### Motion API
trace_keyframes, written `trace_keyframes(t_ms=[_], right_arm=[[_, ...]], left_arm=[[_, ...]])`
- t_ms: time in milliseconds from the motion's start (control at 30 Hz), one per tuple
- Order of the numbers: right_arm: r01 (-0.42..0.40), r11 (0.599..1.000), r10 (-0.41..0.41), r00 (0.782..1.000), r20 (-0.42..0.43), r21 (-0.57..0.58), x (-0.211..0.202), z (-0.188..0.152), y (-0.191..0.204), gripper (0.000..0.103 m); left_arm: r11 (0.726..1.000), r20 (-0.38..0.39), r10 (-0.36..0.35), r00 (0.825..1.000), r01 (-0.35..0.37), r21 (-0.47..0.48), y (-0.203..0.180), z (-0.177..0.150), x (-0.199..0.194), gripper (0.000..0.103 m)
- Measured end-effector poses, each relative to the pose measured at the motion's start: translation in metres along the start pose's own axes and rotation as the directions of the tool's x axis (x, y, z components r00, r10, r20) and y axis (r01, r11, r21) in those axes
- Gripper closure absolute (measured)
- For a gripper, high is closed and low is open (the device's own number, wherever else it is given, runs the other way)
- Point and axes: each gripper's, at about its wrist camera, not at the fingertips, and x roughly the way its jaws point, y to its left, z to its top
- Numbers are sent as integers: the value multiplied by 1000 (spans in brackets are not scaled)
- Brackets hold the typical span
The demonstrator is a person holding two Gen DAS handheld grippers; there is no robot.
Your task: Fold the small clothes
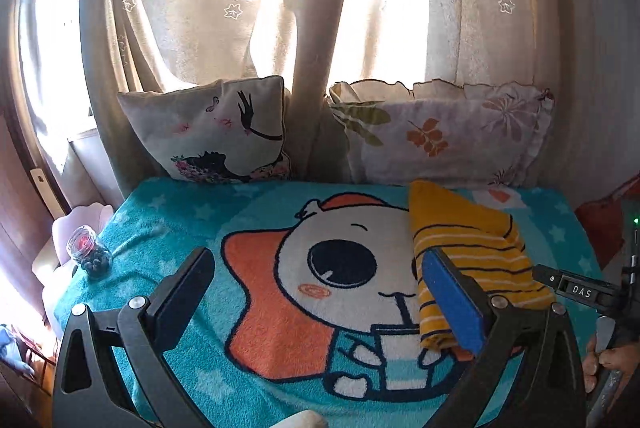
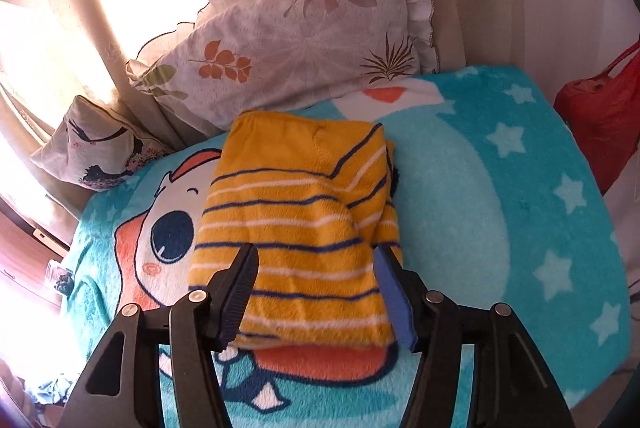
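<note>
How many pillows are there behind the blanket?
2: a bird pillow on the left and a leaf pillow on the right, both leaning against the curtain.

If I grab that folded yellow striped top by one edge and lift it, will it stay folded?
Probably not. The yellow striped top looks like soft fleece in loose layers, so it would likely droop and unfold. It seems light, and the fuzzy teal blanket beneath may drag on it if pushed.

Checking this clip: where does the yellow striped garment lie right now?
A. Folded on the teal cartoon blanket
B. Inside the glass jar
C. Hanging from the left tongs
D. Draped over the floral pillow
A: the yellow striped garment lies as a folded bundle flat on the teal cartoon blanket, with no pads pressing it.
</note>
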Motion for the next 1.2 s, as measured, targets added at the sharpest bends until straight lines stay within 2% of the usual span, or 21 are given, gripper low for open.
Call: trace_keyframes(t_ms=[100,200,300,400,500,700,1200], right_arm=[[49,999,-49,999,-14,-7,-8,-24,14,38],[105,994,-105,994,-17,-12,-12,-47,26,37],[132,991,-132,991,-31,6,-9,-68,34,36],[142,990,-141,989,-54,24,-4,-83,42,36],[146,989,-145,988,-54,27,-5,-94,55,36],[178,984,-178,983,-42,-11,-7,-105,78,35],[201,978,-205,975,-88,-60,3,-109,97,34]], left_arm=[[996,-61,-73,995,75,42,-5,-17,7,0],[988,-148,-131,980,141,61,-7,-35,17,0],[982,-237,-148,960,172,83,-5,-53,26,0],[975,-281,-172,944,204,88,1,-65,28,0],[969,-300,-192,934,229,94,7,-69,28,0],[962,-316,-206,926,251,109,15,-73,25,0],[958,-364,-238,900,279,66,21,-79,32,0]])
